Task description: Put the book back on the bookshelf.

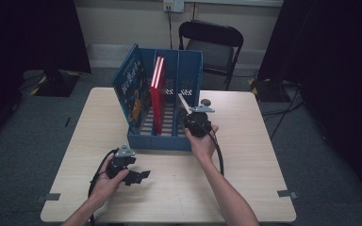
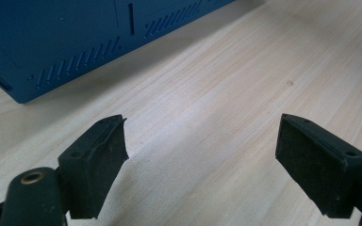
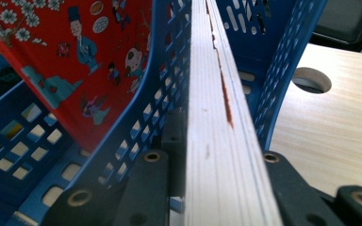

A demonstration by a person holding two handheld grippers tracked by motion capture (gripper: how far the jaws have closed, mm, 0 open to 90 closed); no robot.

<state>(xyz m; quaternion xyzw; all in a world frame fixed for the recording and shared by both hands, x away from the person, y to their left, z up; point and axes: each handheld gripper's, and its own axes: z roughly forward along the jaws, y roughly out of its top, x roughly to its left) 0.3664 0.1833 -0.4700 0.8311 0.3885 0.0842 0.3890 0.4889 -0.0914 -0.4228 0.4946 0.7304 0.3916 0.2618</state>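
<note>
Book (image 3: 217, 117), pinched page-edge up in the right gripper's (image 1: 188, 117) jaws, should go straight down into the blue rack's (image 1: 143, 139) right slot, clear of the divider, while the left gripper (image 1: 139, 176), jaws wide, waits on the worktop (image 1: 245, 188).

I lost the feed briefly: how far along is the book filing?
Done: a blue book and a red book stand in the blue rack. In hand: the right tool grips a third book, lowering it into the right slot. Left: seat and release it. The left tool idles open.
</note>
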